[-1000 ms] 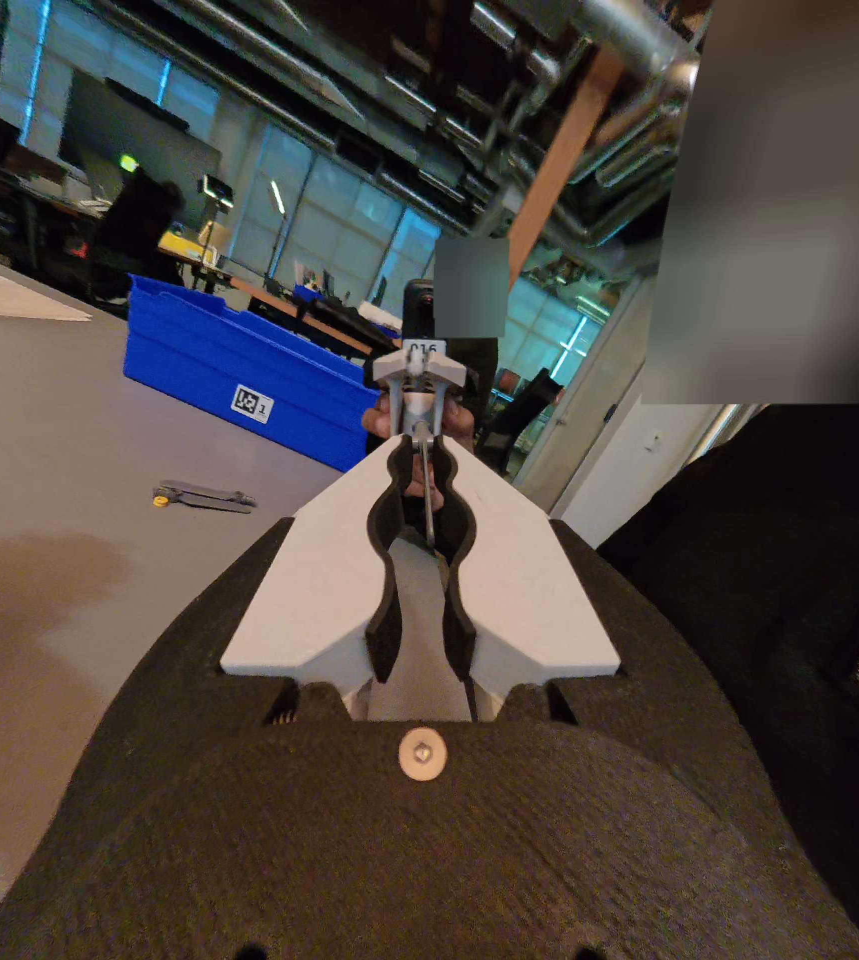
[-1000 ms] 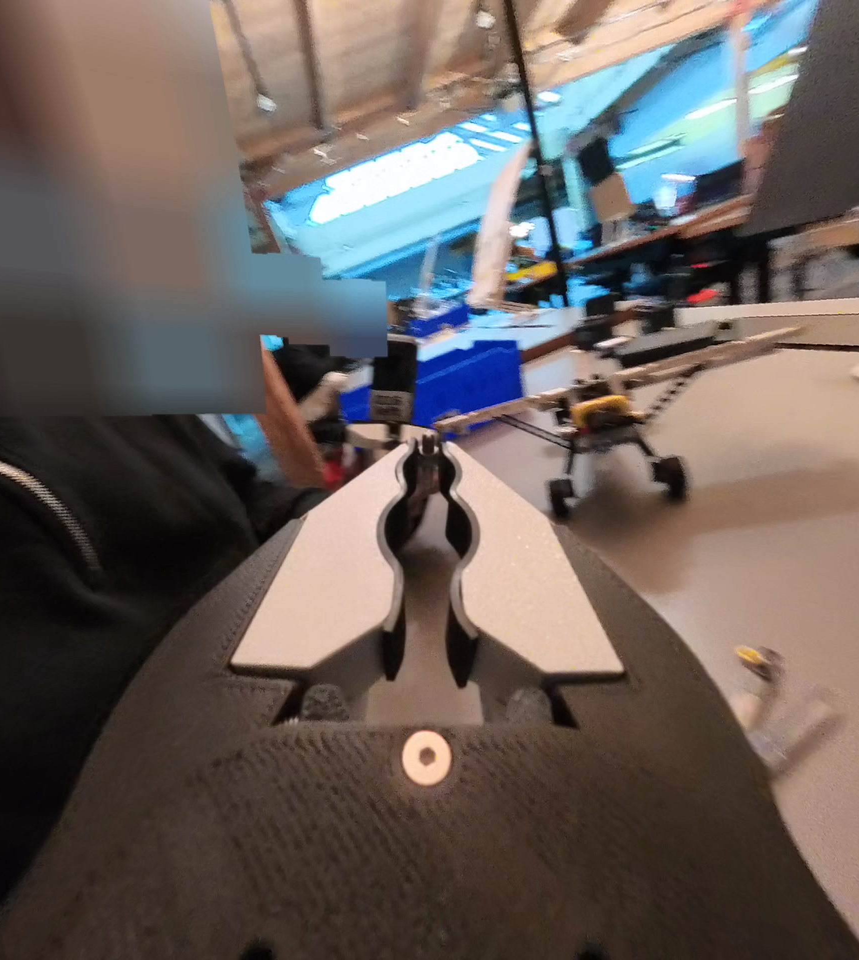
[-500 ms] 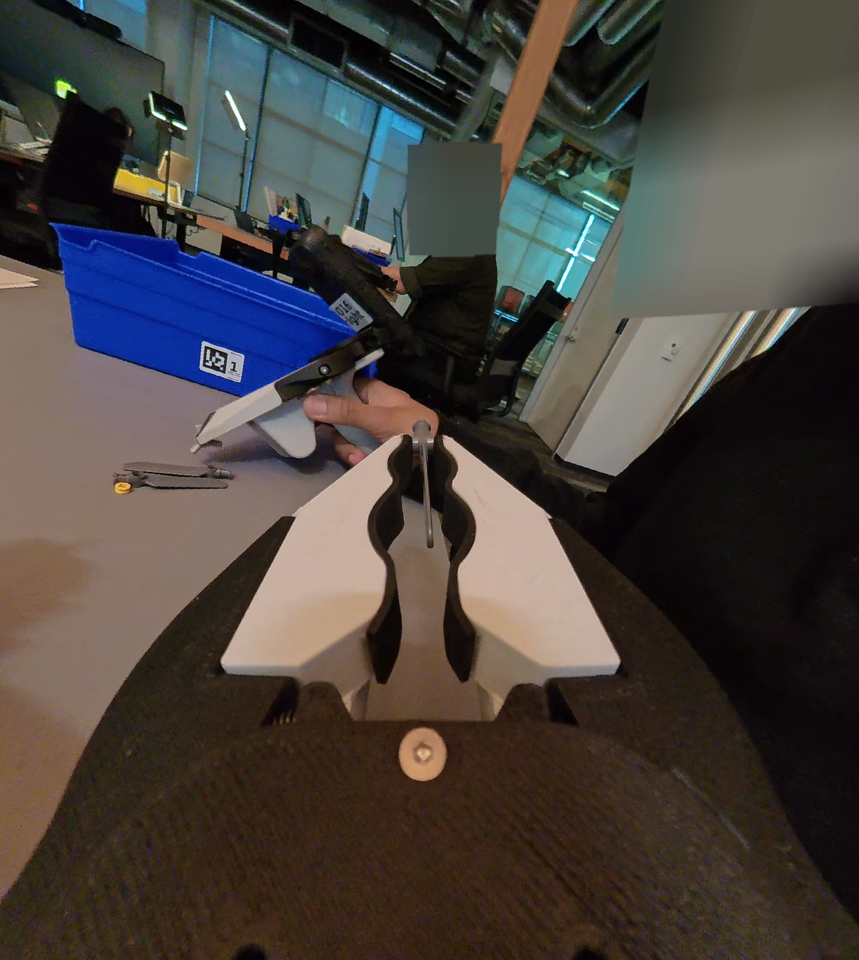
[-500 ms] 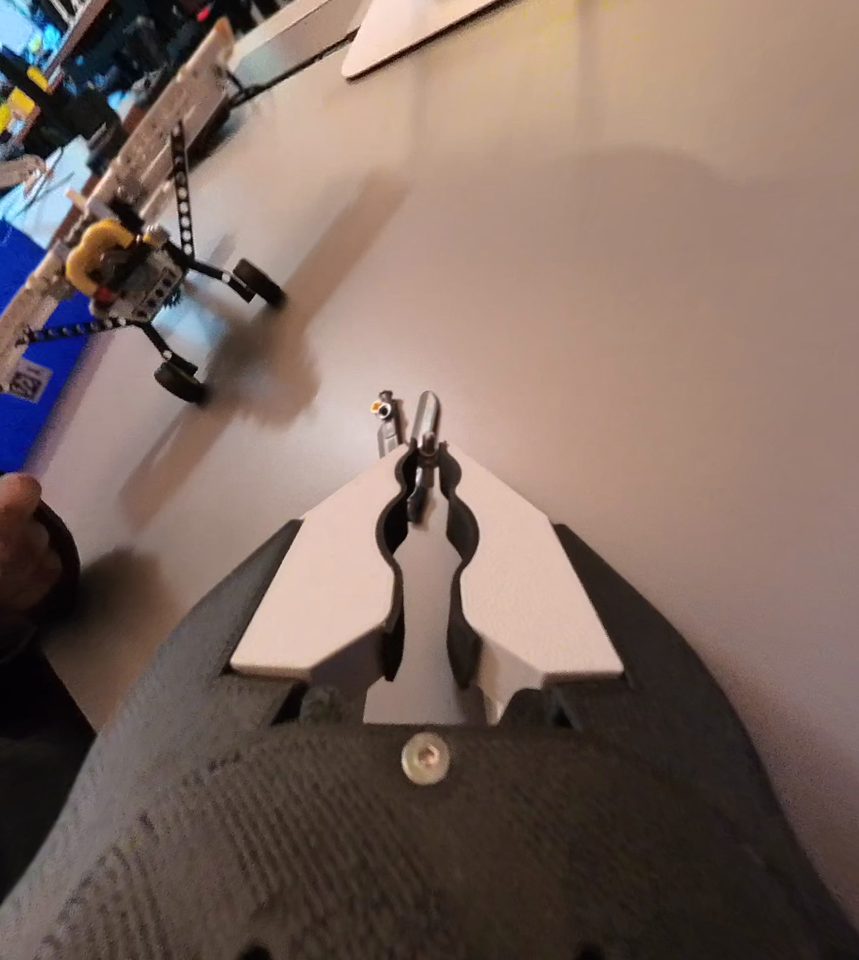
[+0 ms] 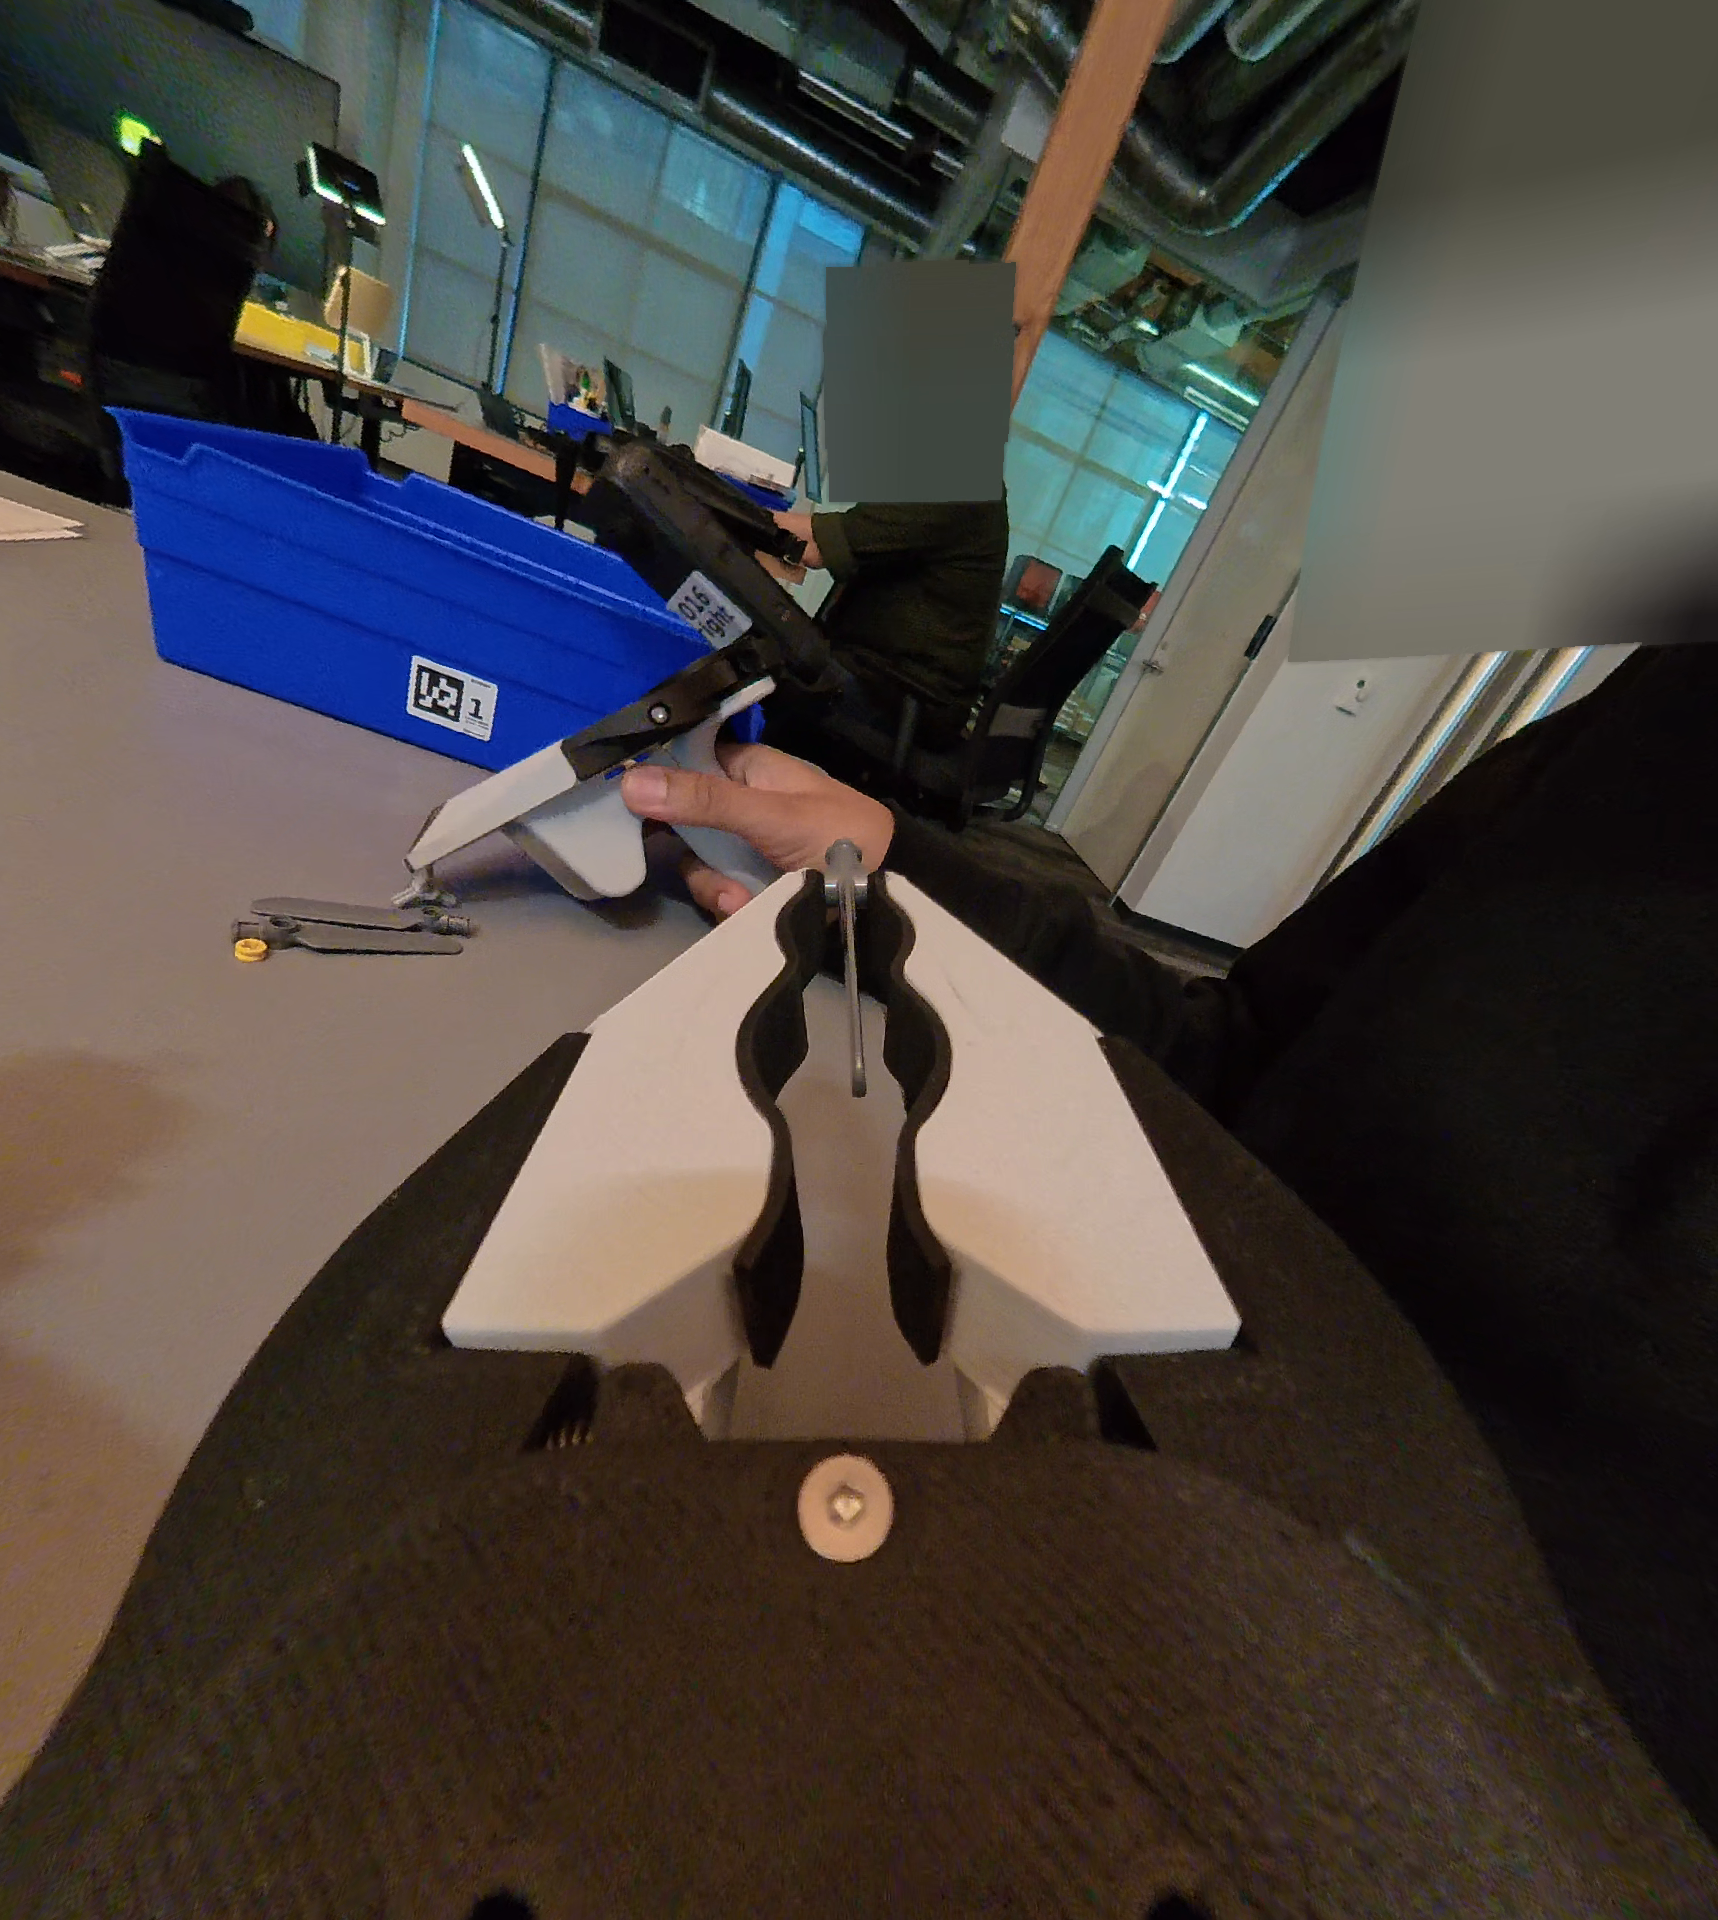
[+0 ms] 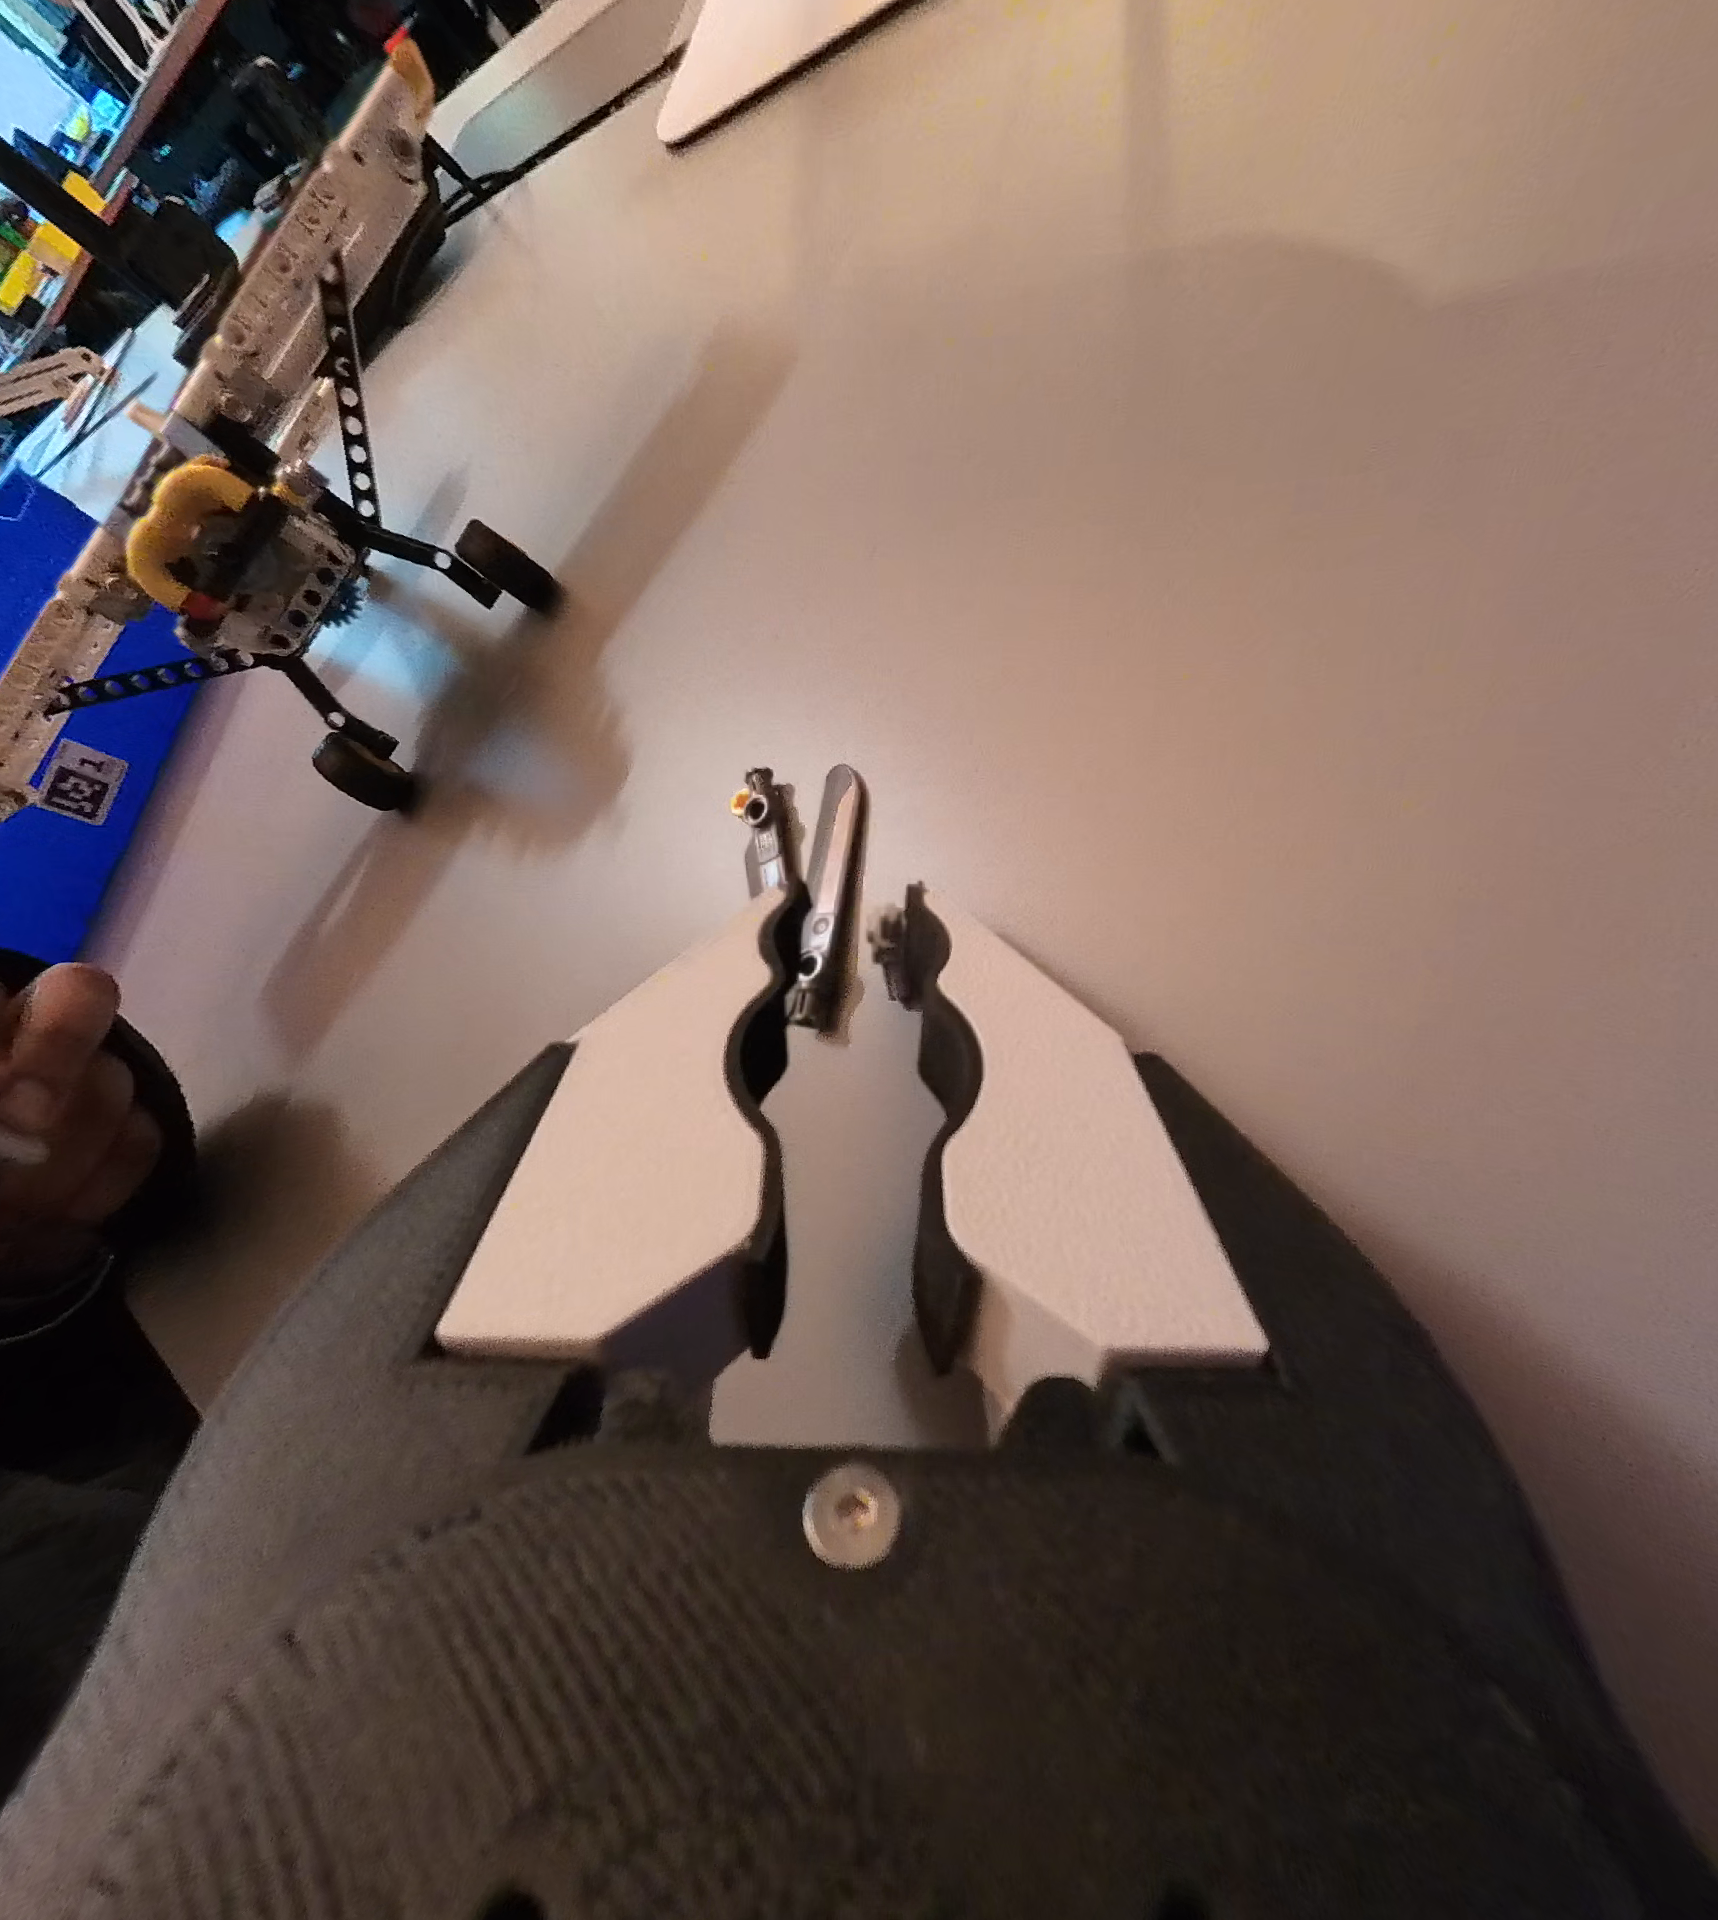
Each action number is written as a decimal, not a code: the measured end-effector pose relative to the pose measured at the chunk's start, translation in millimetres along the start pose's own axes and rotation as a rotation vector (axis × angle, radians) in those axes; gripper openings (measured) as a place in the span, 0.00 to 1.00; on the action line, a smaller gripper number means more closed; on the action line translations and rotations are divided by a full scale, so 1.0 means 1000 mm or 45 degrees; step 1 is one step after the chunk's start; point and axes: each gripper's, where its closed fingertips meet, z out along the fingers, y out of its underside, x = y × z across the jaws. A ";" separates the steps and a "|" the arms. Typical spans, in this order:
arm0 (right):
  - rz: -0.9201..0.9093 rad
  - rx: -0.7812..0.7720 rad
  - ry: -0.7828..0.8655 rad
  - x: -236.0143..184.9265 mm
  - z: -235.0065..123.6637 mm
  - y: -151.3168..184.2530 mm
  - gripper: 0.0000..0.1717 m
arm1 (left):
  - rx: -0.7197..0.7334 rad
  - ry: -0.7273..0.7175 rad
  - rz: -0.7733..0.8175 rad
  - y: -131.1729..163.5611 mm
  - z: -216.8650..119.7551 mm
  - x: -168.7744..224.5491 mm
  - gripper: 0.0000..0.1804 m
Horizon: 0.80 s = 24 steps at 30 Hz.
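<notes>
While the left claw (image 5: 842, 896) is clamping a thin grey blade piece (image 5: 851, 997), seemingly light and stiff, by its hub end, the right claw (image 6: 850, 920) is standing apart over another blade (image 6: 831, 873) on the surface (image 6: 1354, 623).

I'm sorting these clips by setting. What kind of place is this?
Probably an open-plan lab or workshop office. Past the grey table stand rows of desks with monitors, exposed ceiling ducts run overhead, and a blue bin and a brick-built wheeled model sit on the table.
</notes>
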 end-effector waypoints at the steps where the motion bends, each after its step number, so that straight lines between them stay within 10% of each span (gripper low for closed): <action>1: -0.016 0.010 0.007 0.000 -0.001 -0.001 0.11 | 0.001 -0.001 0.001 0.000 0.000 0.000 0.03; 7: -0.252 0.143 -0.061 -0.038 -0.014 -0.023 0.16 | -0.001 -0.010 -0.003 0.000 0.000 -0.001 0.03; 15: -0.998 0.231 -0.721 -0.185 -0.047 0.011 0.10 | 0.037 0.009 -0.062 -0.003 -0.003 -0.003 0.03; 24: -1.543 0.397 -0.656 -0.203 -0.043 0.032 0.05 | 0.112 0.143 -0.271 -0.009 -0.007 -0.002 0.02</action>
